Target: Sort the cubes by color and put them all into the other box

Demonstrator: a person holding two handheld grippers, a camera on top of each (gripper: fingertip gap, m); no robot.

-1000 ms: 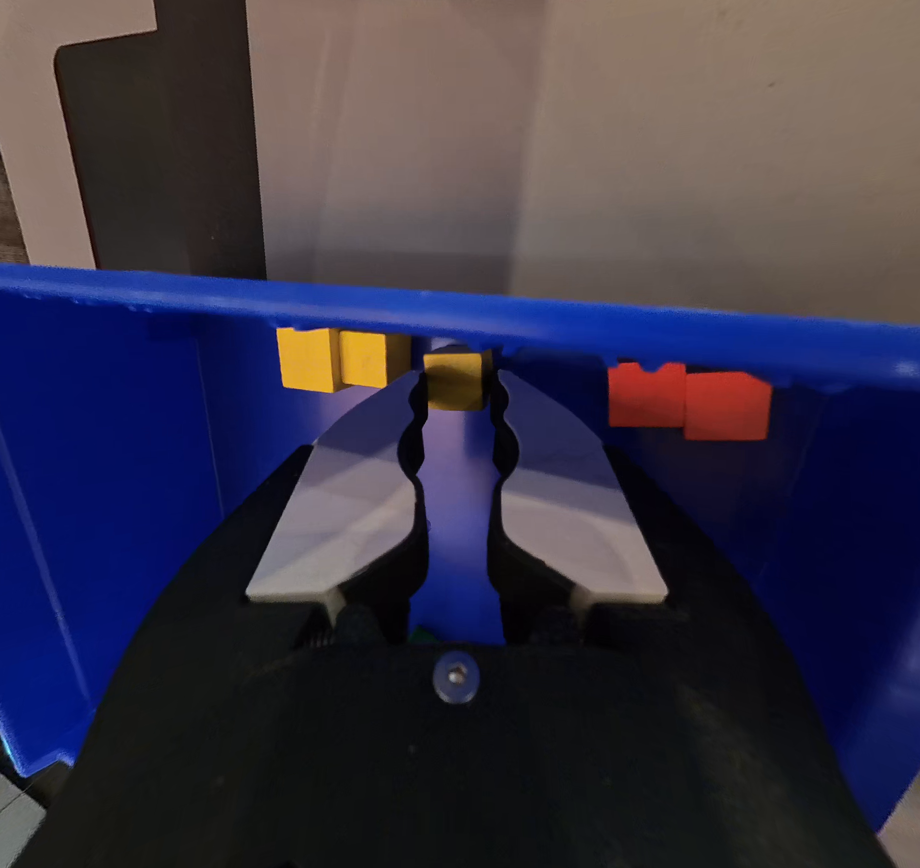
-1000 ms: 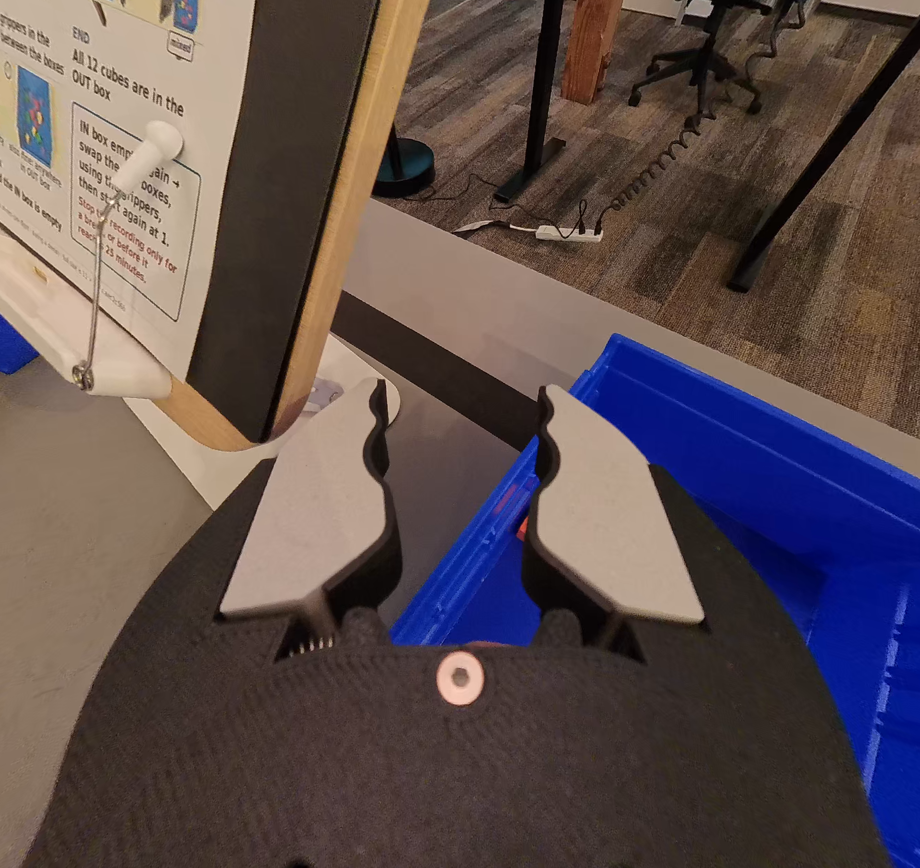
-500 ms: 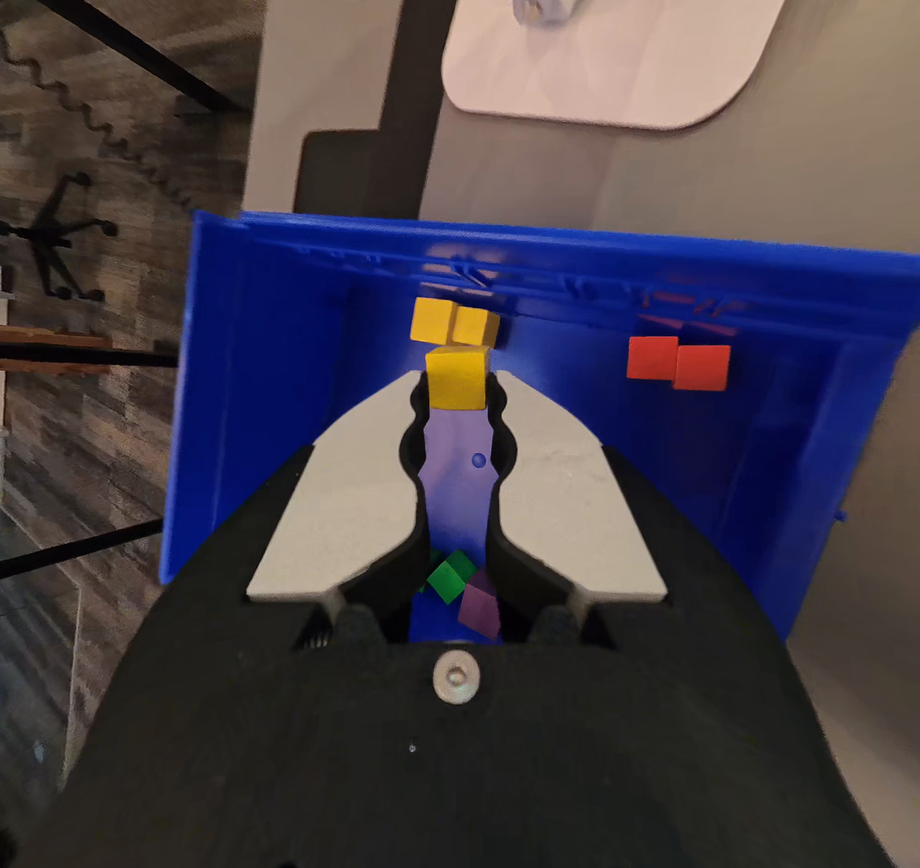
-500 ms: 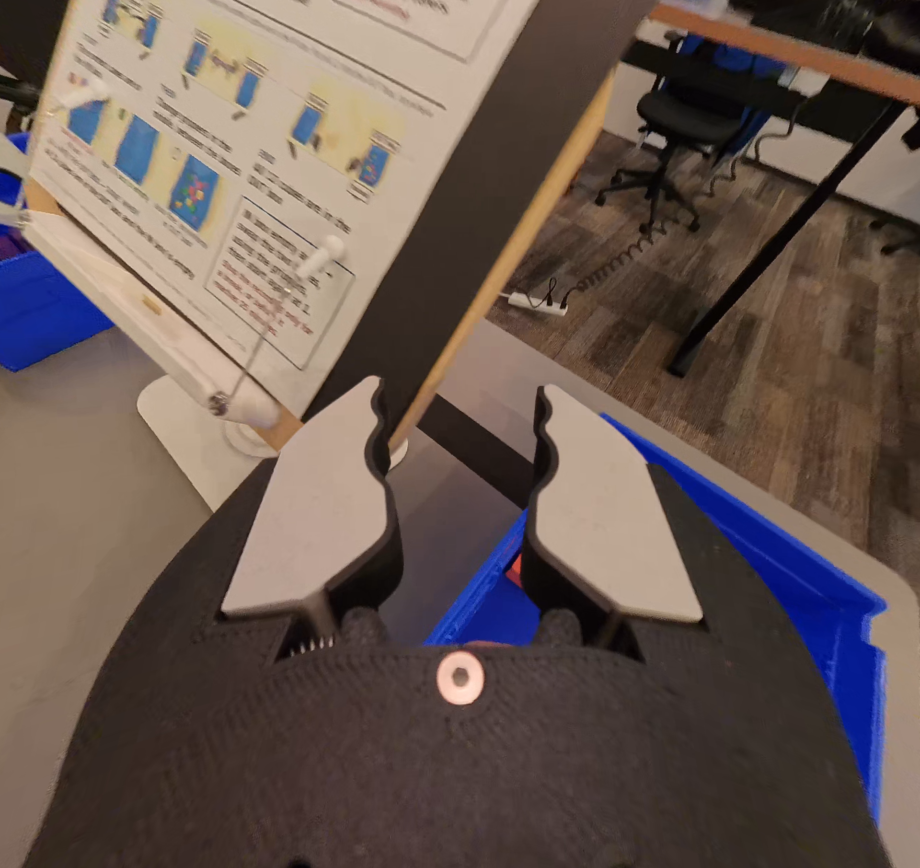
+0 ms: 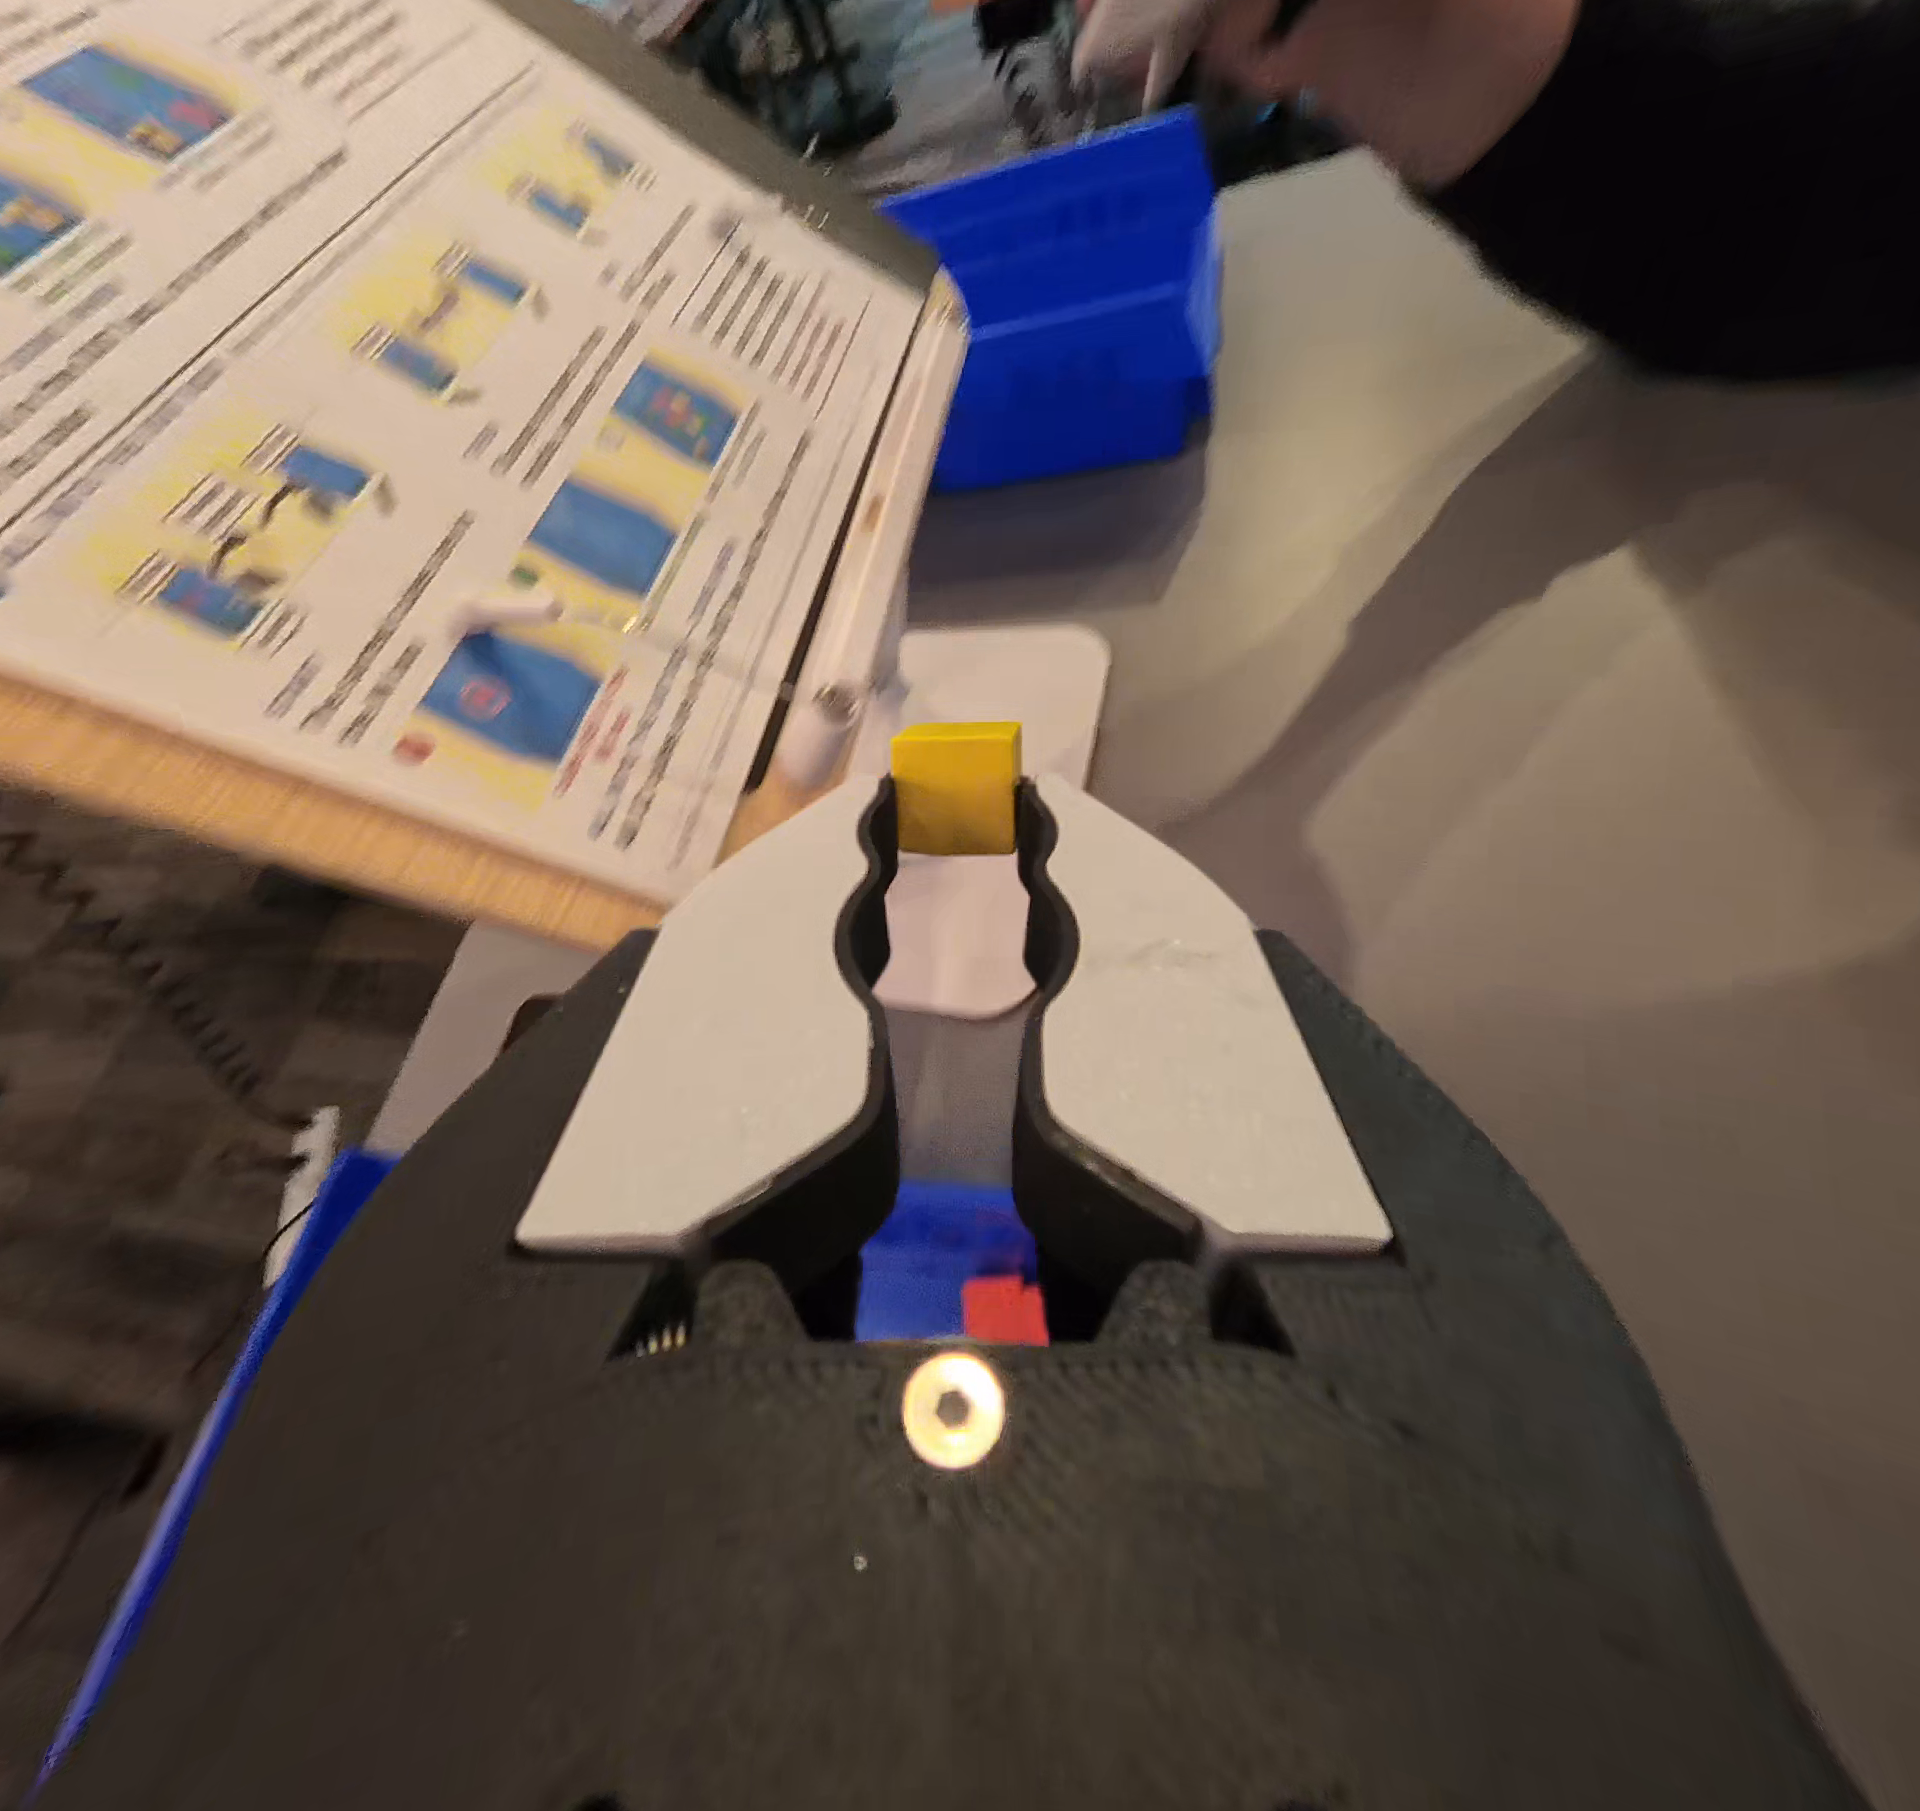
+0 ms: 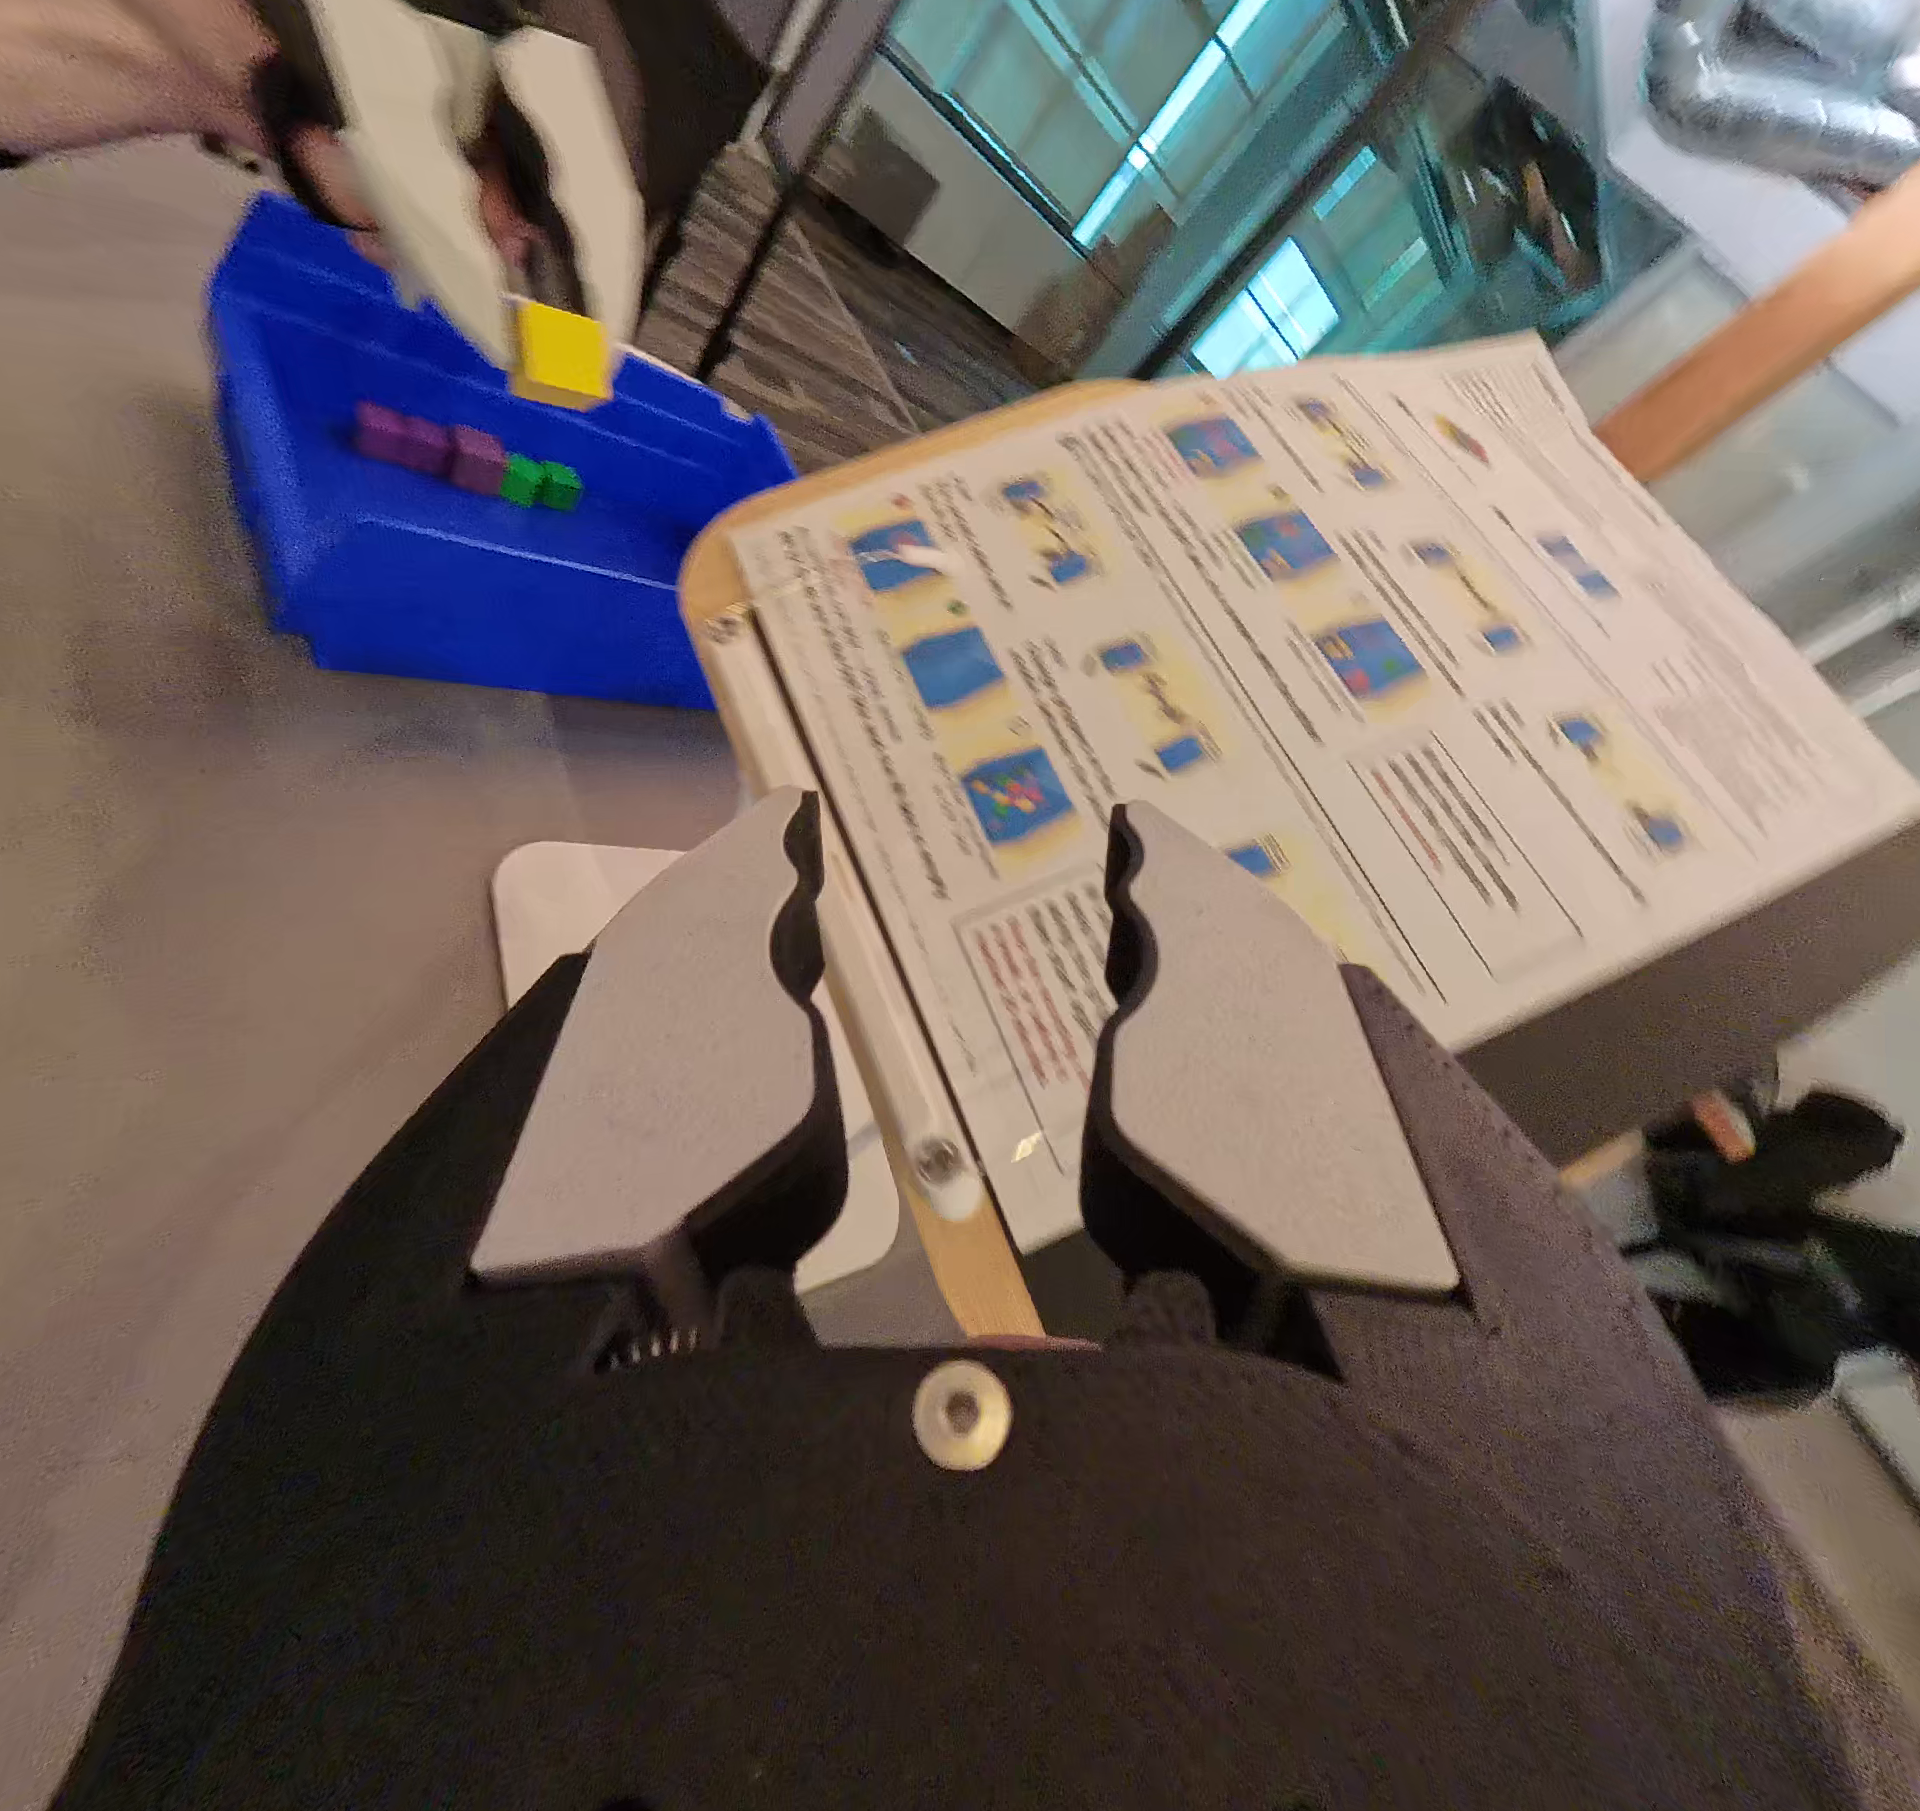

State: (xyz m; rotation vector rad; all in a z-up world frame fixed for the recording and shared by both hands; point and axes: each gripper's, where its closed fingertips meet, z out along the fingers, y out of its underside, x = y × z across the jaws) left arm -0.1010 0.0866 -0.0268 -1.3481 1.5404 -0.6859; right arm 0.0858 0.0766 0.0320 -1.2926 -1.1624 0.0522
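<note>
My left gripper (image 5: 956, 795) is shut on a yellow cube (image 5: 956, 790), held in the air in front of the instruction board. Below it, between the fingers, a blue box (image 5: 925, 1252) shows with a red cube (image 5: 1003, 1309) inside. In the right wrist view the left gripper (image 6: 551, 327) shows far off, holding the yellow cube (image 6: 561, 359) above a blue box (image 6: 468, 577) with a row of purple cubes (image 6: 426, 442) and green cubes (image 6: 540, 483). My right gripper (image 6: 961, 857) is open and empty.
A tilted instruction board (image 5: 364, 390) on a white base plate (image 5: 997, 681) stands between the boxes; it fills the right wrist view's middle (image 6: 1299, 681). A second blue box (image 5: 1081, 307) sits far on the grey table (image 5: 1558, 826). A hand in a dark sleeve (image 5: 1507, 99) is at top right. The gap from one gripper's tips to the other's is roughly 20 cm.
My left gripper has risen out of the blue box with the yellow cube and now faces the board. My right gripper has swung up and left, staying open.
</note>
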